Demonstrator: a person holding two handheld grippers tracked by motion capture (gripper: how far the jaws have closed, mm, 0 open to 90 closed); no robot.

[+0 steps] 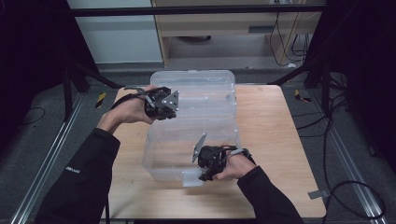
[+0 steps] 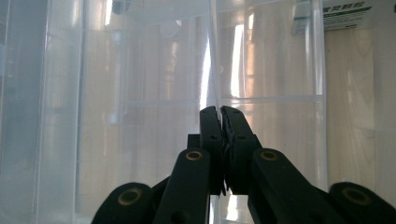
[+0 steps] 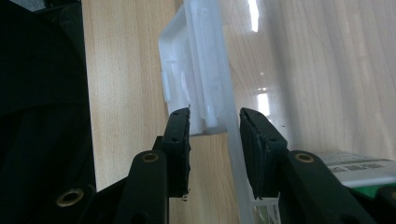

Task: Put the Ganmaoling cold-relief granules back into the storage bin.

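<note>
A clear plastic storage box point(image 1: 196, 135) is sitting open on the wooden bench point(image 1: 275, 140), its lid point(image 1: 196, 78) hanging back off the far edge, and the person is working on it with both hands at once. The left gripper point(image 1: 169, 103) is reaching in from the left side of the high view, level with the far part of the box's left wall, with the person's left hand point(image 1: 133, 109) wrapped round its body. In the left gripper view its jaws are standing pressed together, clenched on the thin upright edge of a clear wall point(image 2: 215, 60) that is running up between the two black pads point(image 2: 211, 122); a label point(image 2: 334, 14) is showing through the plastic at the upper right. The right gripper point(image 1: 205, 170) is lying at the near edge of the box, beside the near right corner, carried by the right hand point(image 1: 236, 165). In the right gripper view its jaws are standing part way apart on either side of the box's near wall and its white latch tab point(image 3: 194, 79): the right pad point(image 3: 256, 140) is lying against the wall, while the left pad point(image 3: 180, 140) is just beside the tab, and whether it is pressing on the plastic cannot be told. Bare bench wood point(image 3: 123, 84) is showing to the left of the tab, and a dark sleeve point(image 3: 37, 116) is lying along the left edge of that view.
</note>
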